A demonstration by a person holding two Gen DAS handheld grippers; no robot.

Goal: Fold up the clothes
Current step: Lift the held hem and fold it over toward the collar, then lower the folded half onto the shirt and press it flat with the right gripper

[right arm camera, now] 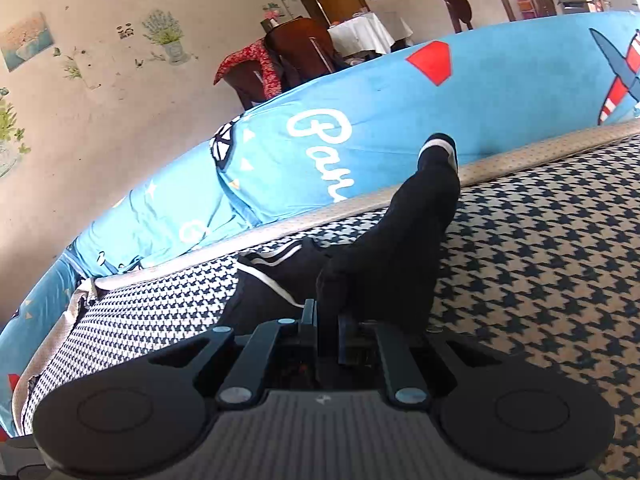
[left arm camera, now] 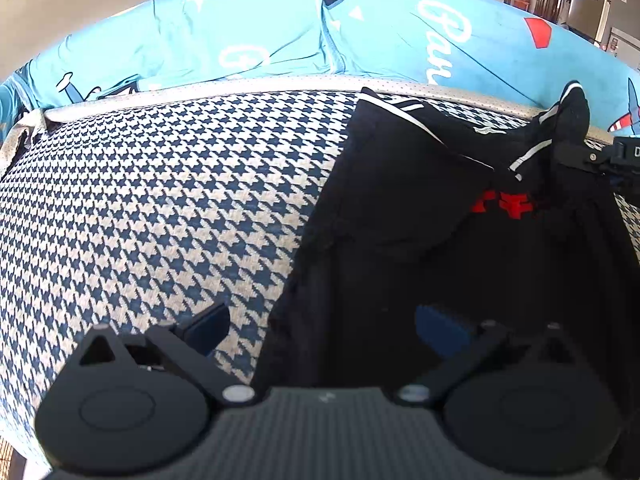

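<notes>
A black garment (left arm camera: 420, 220) with white stripes and a red print lies on the houndstooth cushion (left arm camera: 160, 208), right of centre in the left wrist view. My left gripper (left arm camera: 320, 328) hovers open over its near left edge, nothing pinched between the blue pads. My right gripper (right arm camera: 326, 324) is shut on a fold of the same black garment (right arm camera: 384, 256), and a white-cuffed sleeve stands up from the grip. In the left wrist view the right gripper (left arm camera: 576, 152) shows at the far right, lifting that sleeve off the cushion.
A light blue printed cover (left arm camera: 280, 40) drapes the sofa back behind the cushion. Dark wooden chairs (right arm camera: 296, 52) and a table with a white cloth (right arm camera: 364, 32) stand beyond the sofa. A wall with flower stickers (right arm camera: 100, 60) is on the left.
</notes>
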